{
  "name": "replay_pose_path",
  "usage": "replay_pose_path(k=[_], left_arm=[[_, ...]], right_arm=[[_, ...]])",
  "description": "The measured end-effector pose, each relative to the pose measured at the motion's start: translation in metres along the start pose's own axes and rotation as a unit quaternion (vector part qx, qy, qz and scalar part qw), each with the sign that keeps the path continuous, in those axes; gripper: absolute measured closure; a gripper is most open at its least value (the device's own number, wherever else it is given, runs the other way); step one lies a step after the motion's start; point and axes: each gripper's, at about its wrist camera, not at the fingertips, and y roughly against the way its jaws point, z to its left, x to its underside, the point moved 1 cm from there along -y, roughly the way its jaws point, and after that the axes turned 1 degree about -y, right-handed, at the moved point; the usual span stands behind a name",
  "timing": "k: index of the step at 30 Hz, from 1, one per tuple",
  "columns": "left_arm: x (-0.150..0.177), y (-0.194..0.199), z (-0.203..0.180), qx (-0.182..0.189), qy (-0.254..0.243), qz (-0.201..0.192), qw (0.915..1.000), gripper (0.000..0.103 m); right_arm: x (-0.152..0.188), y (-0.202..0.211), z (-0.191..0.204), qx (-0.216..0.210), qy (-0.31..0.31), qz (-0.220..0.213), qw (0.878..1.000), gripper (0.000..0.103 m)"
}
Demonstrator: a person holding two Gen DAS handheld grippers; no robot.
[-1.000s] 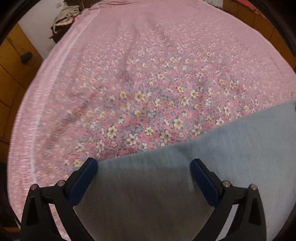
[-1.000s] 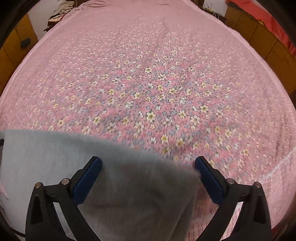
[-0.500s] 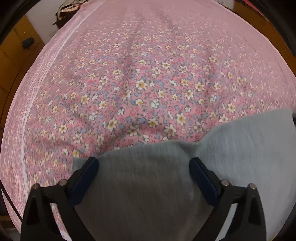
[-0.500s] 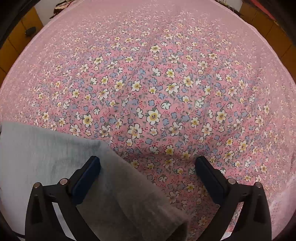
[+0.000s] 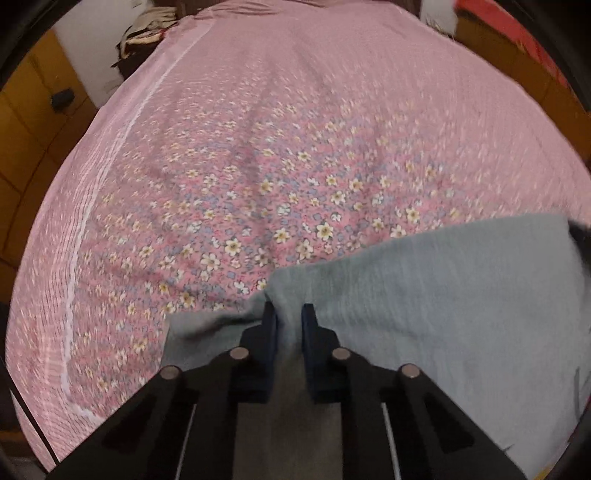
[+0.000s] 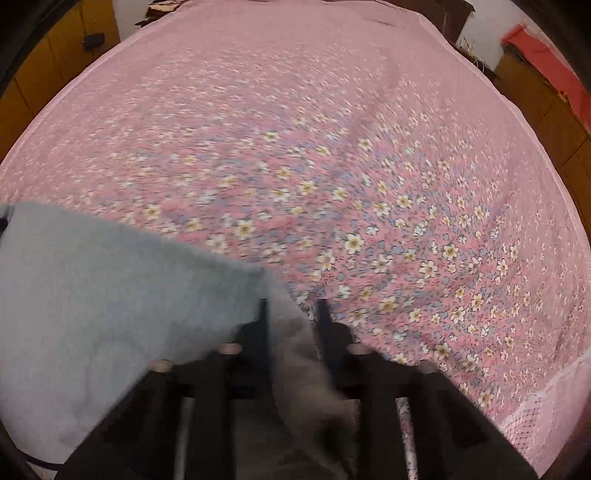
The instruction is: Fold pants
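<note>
The grey pants (image 5: 424,295) lie on the bed, spread over the near part of its pink flowered sheet (image 5: 295,147); in the left wrist view the cloth fills the lower right of the picture, its far edge running up and to the right from the tongs; in the right wrist view the same pants (image 6: 92,288) fill the lower left, their far edge sloping down to the tongs from the left.

The left tongs (image 5: 289,314) are closing, and a raised ridge of the grey cloth stands between their blue pads (image 5: 271,325); the pads press on that ridge from both sides, near the pants' far edge, with a corner of the cloth lying just to the left of them; the pinched fold runs back between the black fingers toward the camera.

The right tongs (image 6: 291,314) are closing too, with a bunched fold of the pants between their pads (image 6: 263,325); the fold is gripped at the cloth's right end, and a darker, blurred flap of it hangs down between the fingers; to the right of these tongs the sheet is bare.

Beyond the bed, wooden cupboard fronts (image 5: 26,122) stand at the left; some red cloth (image 6: 554,66) lies at the far right, and a heap of dark and pale fabric (image 5: 144,33) past the far left corner.
</note>
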Motion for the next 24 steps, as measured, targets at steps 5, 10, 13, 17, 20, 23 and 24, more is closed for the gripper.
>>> replay_pose_path(k=[5,10,13,17,20,23,24], left_arm=[[0.015,0.038,-0.001,0.025,0.023,-0.021,0.9992,0.097],[0.025,0.061,0.012,0.049,0.033,-0.045,0.9973,0.098],[0.034,0.082,0.014,0.061,0.045,-0.062,0.9953,0.098],[0.050,0.110,0.018,0.085,0.066,-0.091,0.9901,0.098],[0.065,0.127,0.021,0.099,0.085,-0.102,0.9861,0.098],[0.085,0.146,0.019,0.104,0.089,-0.118,0.9835,0.098],[0.092,0.150,0.018,0.102,0.088,-0.120,0.9836,0.098]], right_arm=[[0.007,0.047,0.014,-0.017,-0.017,-0.034,0.999,0.094],[0.017,0.076,0.007,-0.050,-0.035,-0.062,0.996,0.095],[0.032,0.096,0.001,-0.066,-0.041,-0.073,0.994,0.095],[0.045,0.111,-0.011,-0.077,-0.034,-0.090,0.992,0.095],[0.062,0.128,-0.010,-0.081,-0.023,-0.103,0.991,0.095],[0.084,0.145,-0.006,-0.086,-0.012,-0.114,0.990,0.095],[0.090,0.150,-0.006,-0.088,-0.010,-0.115,0.989,0.095]])
